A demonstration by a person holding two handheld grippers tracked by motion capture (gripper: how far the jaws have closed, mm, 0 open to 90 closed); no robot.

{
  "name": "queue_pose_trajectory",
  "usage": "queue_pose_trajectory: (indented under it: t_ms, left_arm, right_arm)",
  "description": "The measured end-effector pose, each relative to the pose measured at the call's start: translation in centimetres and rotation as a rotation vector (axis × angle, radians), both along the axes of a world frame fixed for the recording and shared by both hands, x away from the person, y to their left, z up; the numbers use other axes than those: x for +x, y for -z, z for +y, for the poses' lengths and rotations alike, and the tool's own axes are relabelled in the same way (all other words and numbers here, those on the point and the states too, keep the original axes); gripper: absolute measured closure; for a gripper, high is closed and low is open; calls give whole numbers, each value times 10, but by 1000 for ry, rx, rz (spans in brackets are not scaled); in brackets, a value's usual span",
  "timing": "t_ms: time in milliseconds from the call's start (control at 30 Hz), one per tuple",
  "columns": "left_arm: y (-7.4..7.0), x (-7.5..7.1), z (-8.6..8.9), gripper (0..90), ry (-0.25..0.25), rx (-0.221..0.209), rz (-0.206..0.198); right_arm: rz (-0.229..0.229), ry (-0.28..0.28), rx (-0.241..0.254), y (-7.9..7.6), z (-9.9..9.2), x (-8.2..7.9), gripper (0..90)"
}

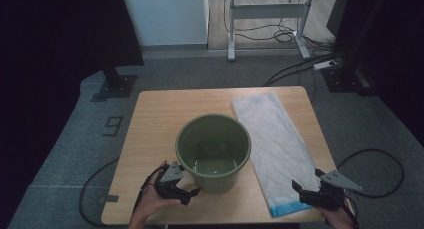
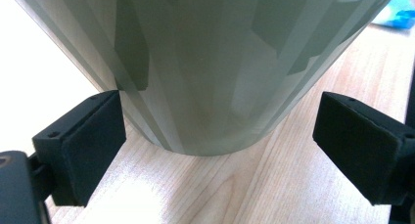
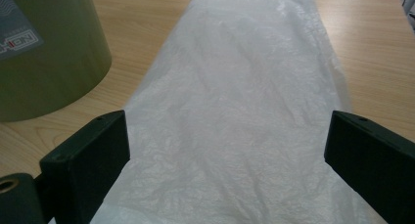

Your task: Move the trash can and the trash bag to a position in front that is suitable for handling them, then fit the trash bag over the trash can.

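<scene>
Green bin [image 3: 44, 53], label [image 3: 17, 38] partly reading "HION", white bag [image 3: 244, 111] beside

Wooden table [image 1: 160, 114] (bucket [image 1: 213, 151], bag [image 1: 277, 144])

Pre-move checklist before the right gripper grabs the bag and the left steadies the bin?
1. Left gripper open: ok, fingers spread on either side of the green bin's base, not touching.
2. Right gripper open: ok, fingers apart over the white plastic bag.
3. Bag flat and free: ok, lies beside the bin, apart from it.
4. Bin upright and empty: ok.
5. Bin fully on the wooden table: ok.
6. Which end of the bag opens: cannot tell; the near end has a blue edge.
</scene>
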State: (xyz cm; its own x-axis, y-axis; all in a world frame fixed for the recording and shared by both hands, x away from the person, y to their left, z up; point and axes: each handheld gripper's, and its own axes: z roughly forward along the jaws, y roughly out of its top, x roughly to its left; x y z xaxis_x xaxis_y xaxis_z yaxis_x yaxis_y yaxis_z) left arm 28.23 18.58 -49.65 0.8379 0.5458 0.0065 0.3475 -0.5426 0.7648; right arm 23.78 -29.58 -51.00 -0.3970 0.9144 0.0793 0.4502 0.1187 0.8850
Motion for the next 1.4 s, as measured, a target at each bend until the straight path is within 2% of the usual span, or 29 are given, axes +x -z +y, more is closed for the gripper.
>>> queue_pose_trajectory:
  t_ms: [100, 167, 200, 333, 500, 600, 700, 867, 933, 1100, 1133, 1167, 1267, 1400]
  left_arm:
    - [-1, -4, 3, 53, -27, -1, -7]
    - [-1, -8, 10, 52, -60, 3, -14]
    - [-1, -11, 18, 53, -94, 2, -16]
    - [0, -16, 33, 53, -133, -4, -15]
    - [0, -18, 45, 55, -158, -6, -18]
    - [-1, -24, 60, 55, -191, -3, -22]
    - [0, -26, 68, 54, -206, -2, -18]
    - [4, -22, 70, 55, -217, 30, -4]
    - [4, -21, 70, 55, -216, 29, 1]
    - [4, -18, 74, 55, -226, 28, 6]
    - [4, -18, 74, 56, -226, 28, 6]
    - [5, -16, 76, 59, -233, 26, 4]
    - [6, -13, 75, 59, -234, 31, 8]
    - [9, -12, 75, 60, -233, 42, 13]
  right_arm:
    - [-5, 6, 5, -2, -1, -1, 27]
    - [-11, 12, 3, -3, -2, -2, 27]
    - [-12, 18, -2, -4, -2, -2, 30]
    - [-8, 12, -15, -3, 0, 0, 31]
    - [-3, 7, -34, -1, 3, 0, 34]
    - [-2, 3, -43, -1, 3, 2, 37]
    - [4, 9, -57, -1, 2, 4, 37]
    - [27, 47, -77, 2, -3, 5, 36]
    - [36, 67, -84, 1, -8, 8, 39]
    - [77, 139, -96, -3, -27, 30, 51]
    - [77, 139, -96, -3, -27, 30, 51]
    - [94, 151, -101, -4, -34, 42, 53]
    - [130, 163, -90, -2, -44, 61, 59]
    - [171, 158, -95, 5, -46, 82, 73]
